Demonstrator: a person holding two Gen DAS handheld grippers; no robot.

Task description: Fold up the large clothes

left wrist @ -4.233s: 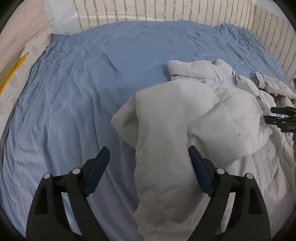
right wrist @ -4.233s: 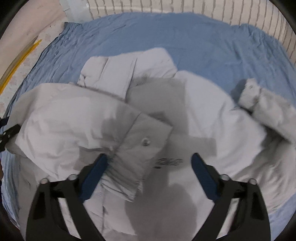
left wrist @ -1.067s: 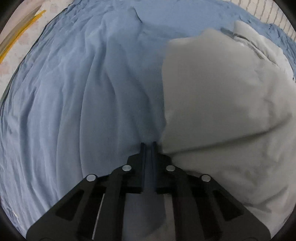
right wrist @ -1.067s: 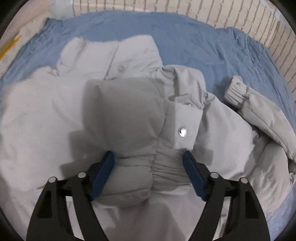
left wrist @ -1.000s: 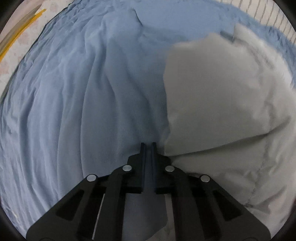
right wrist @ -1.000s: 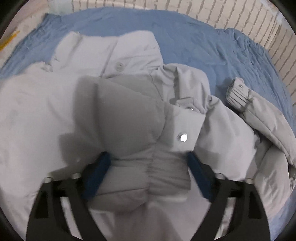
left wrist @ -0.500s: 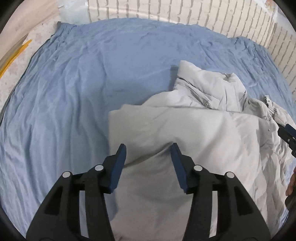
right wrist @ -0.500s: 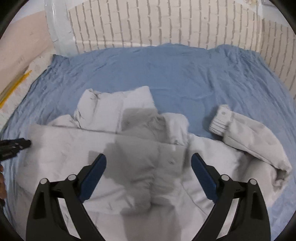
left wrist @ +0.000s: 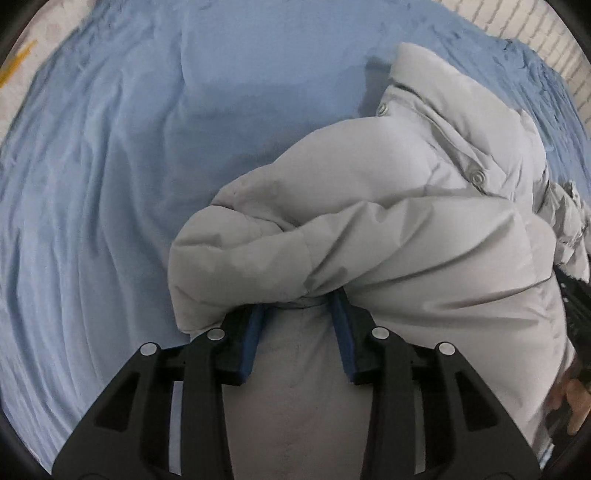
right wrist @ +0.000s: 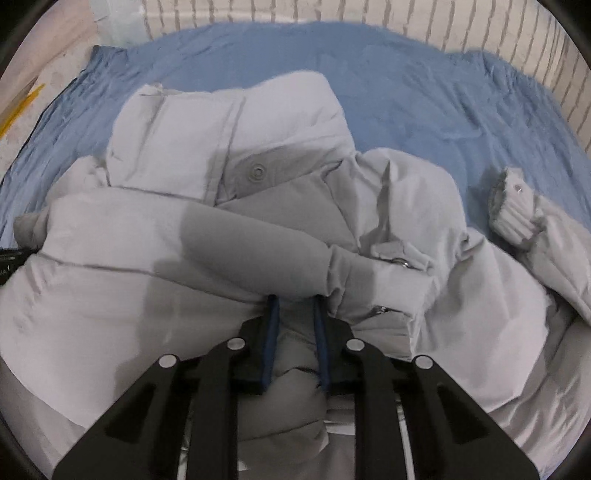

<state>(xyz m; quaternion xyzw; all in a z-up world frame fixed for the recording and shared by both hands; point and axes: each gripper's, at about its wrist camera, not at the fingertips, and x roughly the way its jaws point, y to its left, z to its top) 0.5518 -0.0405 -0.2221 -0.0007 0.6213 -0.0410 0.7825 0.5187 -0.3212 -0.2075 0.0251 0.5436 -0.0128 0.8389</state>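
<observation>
Left tongs (left wrist: 298,317): half a second ago parted and free above jacket, now narrowed, clamping bunched fold of grey puffer jacket (left wrist: 388,229) at its left edge. Right tongs (right wrist: 294,325): were wide and clear, now nearly closed on padded roll near sleeve. Jacket lies on blue bedsheet (left wrist: 110,166), collar (right wrist: 192,125) toward brick wall (right wrist: 332,14), cuff (right wrist: 511,206) splayed right. Both grips fresh: next fold likely starting.

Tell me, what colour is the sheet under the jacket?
Blue sheet, plain and wrinkled; clearest in the left wrist view.
</observation>
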